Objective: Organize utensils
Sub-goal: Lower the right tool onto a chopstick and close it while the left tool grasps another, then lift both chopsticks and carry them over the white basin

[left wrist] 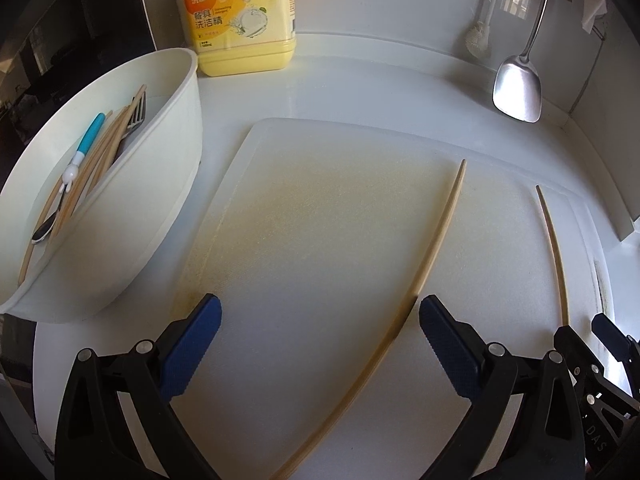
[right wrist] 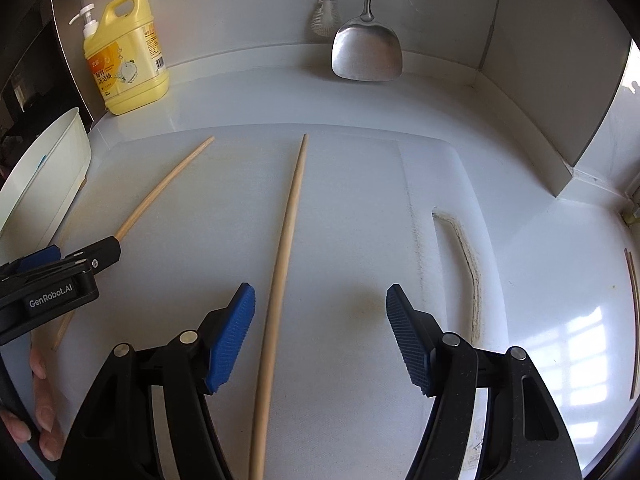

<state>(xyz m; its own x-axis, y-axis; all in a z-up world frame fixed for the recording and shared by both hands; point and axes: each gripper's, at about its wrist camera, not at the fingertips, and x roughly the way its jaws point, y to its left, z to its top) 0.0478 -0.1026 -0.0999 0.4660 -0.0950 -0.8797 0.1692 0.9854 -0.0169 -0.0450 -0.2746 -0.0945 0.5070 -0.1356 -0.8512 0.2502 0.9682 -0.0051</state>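
On the white board (left wrist: 320, 220), two chopsticks (right wrist: 286, 248) (right wrist: 160, 190) lie apart, each between or just beside open, empty jaws: left gripper (left wrist: 320, 332), right gripper (right wrist: 320, 332). Behind: a spatula (right wrist: 366, 54) and yellow detergent bottle (left wrist: 240, 16), Chinese label. The white tub (left wrist: 120, 208) holds chopsticks and a blue-handled spoon (left wrist: 76, 168). Left gripper marked "GenRobot.AI".

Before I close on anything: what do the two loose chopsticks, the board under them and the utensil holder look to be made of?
Chopsticks: pale tan, matte, faintly grained, probably bamboo or wood. Cutting board: translucent white, scuffed with yellowish staining, looks like plastic. Utensil holder: smooth, slightly glossy white wall, likely plastic, though ceramic can't be ruled out.
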